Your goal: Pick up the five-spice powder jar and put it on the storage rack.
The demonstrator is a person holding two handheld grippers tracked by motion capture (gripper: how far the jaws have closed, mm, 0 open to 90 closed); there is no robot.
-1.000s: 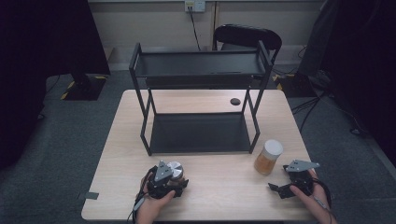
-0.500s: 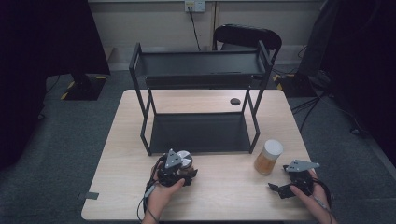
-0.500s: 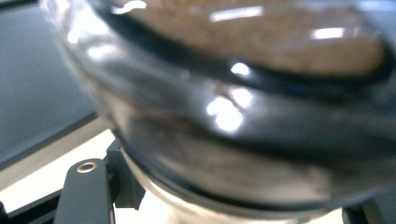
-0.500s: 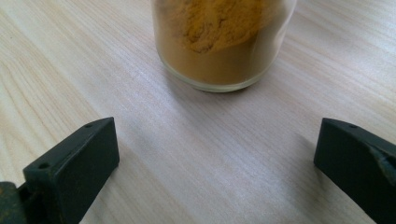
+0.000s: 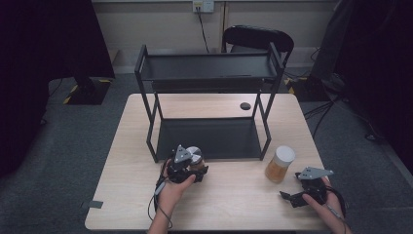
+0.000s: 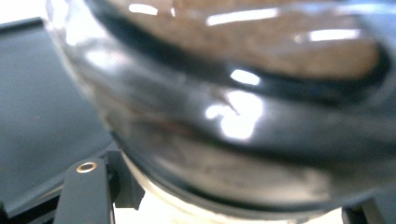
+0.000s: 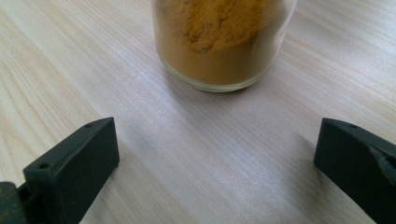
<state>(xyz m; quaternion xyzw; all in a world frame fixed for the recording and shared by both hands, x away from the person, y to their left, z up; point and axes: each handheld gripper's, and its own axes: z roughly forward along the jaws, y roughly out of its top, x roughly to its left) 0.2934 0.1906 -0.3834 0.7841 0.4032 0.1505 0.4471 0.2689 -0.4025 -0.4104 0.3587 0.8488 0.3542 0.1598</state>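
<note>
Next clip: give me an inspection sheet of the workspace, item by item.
Surface: pale wooden table, with a dark round disc near the far edge.
Job's things: glass jar of brown contents in the left grip; white-lidded glass jar of orange powder upright near the right gripper; black two-tier metal rack, both shelves bare.
Clutter: nothing seen on the table.
Grippers: left gripper shut on the brown jar at the rack's front edge; right gripper open, apart from the orange jar.
Cables: one trails from the left gripper.
Surroundings: black chair, wall socket, grey floor.

Two jars (image 5: 279, 164) (image 5: 195, 157), one black two-tier shelf (image 5: 207, 73), one table (image 5: 122, 161), one chair (image 5: 258, 38).
</note>
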